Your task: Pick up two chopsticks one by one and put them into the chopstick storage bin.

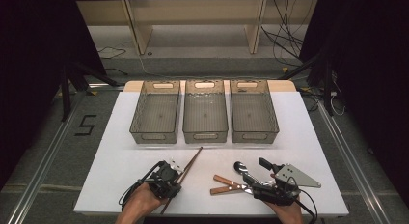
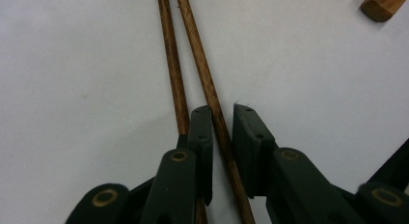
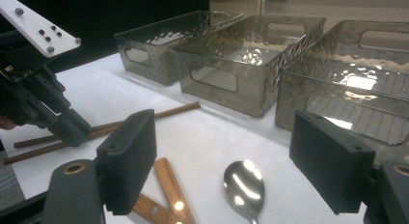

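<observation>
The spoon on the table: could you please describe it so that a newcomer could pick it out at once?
Start at the three clear bins standing in a row on the white table. Nearer the person, before the right-hand bin, lies the spoon, just ahead of the right gripper. Its shiny metal bowl sets it apart from the wooden handles beside it and the brown chopsticks to the left.

Left gripper (image 2: 223, 110) jaws astride one of two chopsticks (image 2: 205, 84) on the white table (image 2: 82, 64); wooden handle end (image 2: 383, 4) at upper right.

Three bins (image 1: 205, 110) stand side by side behind chopsticks (image 1: 192, 161), left of a spoon (image 1: 239, 167).
</observation>
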A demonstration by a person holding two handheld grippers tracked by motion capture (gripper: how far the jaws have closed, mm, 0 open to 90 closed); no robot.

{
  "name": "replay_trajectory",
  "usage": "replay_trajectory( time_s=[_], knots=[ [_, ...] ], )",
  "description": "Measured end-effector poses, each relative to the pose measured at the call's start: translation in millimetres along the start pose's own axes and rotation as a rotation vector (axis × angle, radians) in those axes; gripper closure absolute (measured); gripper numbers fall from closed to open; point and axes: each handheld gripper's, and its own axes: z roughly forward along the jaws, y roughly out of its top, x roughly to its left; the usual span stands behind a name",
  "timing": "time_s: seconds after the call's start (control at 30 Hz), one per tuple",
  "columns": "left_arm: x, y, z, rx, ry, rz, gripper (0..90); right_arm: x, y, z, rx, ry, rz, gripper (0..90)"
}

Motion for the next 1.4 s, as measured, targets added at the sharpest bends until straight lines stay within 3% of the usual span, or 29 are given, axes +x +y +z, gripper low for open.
replay_trajectory(
  time_s=[0.4,0.83,1.2,1.4],
  knots=[
    [-3.0,1.5,0.2,0.006,0.017,0.022,84.0,0.3,-0.3,0.7,0.006,-0.002,-0.008,25.9],
    [-3.6,5.0,-0.3,0.020,0.013,0.055,84.4,0.2,-0.2,0.8,0.004,-0.002,-0.009,26.1],
    [4.0,5.0,-16.9,-0.041,-0.010,0.063,84.4,0.1,0.2,0.2,0.003,-0.001,-0.007,26.1],
    [15.5,4.7,-33.5,-0.109,-0.019,0.041,84.4,0.3,0.3,0.0,0.002,0.001,-0.006,26.0]
  ],
)
